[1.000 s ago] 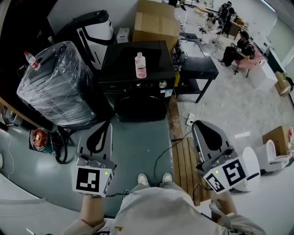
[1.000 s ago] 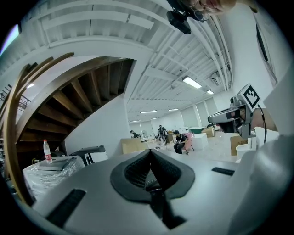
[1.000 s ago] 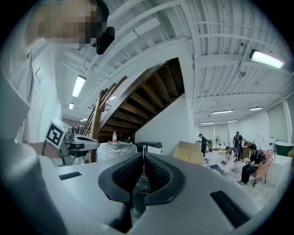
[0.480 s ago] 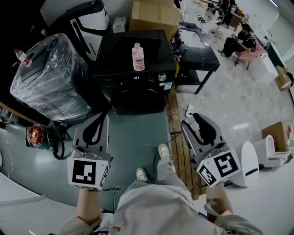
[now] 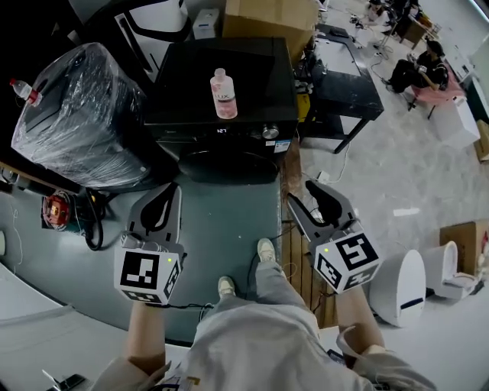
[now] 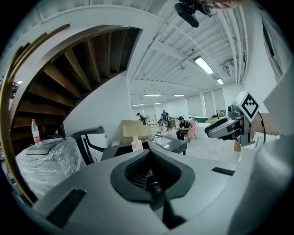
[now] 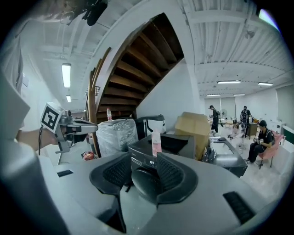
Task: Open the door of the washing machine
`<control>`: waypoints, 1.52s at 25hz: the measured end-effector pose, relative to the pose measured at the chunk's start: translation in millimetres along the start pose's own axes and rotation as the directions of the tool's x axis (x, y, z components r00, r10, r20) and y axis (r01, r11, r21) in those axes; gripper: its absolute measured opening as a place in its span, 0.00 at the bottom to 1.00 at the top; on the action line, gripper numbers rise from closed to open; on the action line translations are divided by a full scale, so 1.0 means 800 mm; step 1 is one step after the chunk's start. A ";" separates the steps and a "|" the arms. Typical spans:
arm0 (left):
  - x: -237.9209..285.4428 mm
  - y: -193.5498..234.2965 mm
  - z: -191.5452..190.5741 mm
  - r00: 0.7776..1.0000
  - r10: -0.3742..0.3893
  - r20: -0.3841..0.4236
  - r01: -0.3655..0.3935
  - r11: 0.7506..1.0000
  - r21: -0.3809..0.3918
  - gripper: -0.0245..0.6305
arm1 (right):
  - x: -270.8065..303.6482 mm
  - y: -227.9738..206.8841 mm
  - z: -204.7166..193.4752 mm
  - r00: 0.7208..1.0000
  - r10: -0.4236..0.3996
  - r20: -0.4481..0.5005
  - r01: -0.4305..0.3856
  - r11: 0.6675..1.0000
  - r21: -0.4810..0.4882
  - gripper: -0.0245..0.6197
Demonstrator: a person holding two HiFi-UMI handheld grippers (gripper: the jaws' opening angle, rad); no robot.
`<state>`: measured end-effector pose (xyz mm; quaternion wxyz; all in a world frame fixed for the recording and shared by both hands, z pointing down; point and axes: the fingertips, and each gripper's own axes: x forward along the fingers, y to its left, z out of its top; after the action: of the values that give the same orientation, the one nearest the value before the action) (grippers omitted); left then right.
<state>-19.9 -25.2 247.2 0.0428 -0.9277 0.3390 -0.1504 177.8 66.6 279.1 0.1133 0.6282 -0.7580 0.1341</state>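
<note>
The black front-loading washing machine (image 5: 221,130) stands straight ahead, its round dark door (image 5: 228,166) shut and a pink bottle (image 5: 222,95) upright on its lid. My left gripper (image 5: 170,188) hovers over the green floor short of the door's left side, jaws shut and empty. My right gripper (image 5: 306,194) hangs to the right of the door, its jaws opening with nothing between them. In the right gripper view the door (image 7: 146,182) shows through the gap between the pads. The left gripper view shows the closed pads (image 6: 138,172) with the washer top behind.
A bulky plastic-wrapped load (image 5: 76,114) sits left of the washer, with a red object (image 5: 57,210) and cables below it. Cardboard boxes (image 5: 271,15) stand behind. A black table (image 5: 344,84) is on the right, a wooden pallet (image 5: 296,252) underfoot, and a white bin (image 5: 397,286) nearby.
The person has stepped closer to the washer. Both grippers have moved forward and down towards its front. The right jaws have gone from shut to wide apart.
</note>
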 end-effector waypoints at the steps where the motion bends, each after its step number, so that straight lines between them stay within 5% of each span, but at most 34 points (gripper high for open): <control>1: 0.015 -0.001 -0.006 1.000 0.009 -0.021 -0.009 1.000 0.003 0.07 | 0.012 -0.012 -0.006 1.000 0.013 -0.017 -0.012 1.000 0.004 0.35; 10: 0.111 0.009 -0.073 0.976 0.070 -0.207 -0.091 0.991 -0.095 0.07 | 0.119 -0.090 -0.062 0.972 0.136 -0.191 -0.139 0.990 0.000 0.35; 18: 0.166 0.017 -0.130 0.942 0.112 -0.315 -0.154 0.982 -0.109 0.07 | 0.202 -0.123 -0.121 0.925 0.221 -0.310 -0.238 0.971 -0.020 0.35; 38: 0.274 0.060 -0.256 0.915 -0.014 -0.404 -0.027 0.995 -0.096 0.07 | 0.356 -0.159 -0.275 0.855 0.178 -0.487 -0.192 0.981 0.021 0.34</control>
<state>46.3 -198.4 488.1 -0.0737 -0.8765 0.3505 -0.3216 250.6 -141.9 590.1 0.2957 0.4968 -0.7638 0.2871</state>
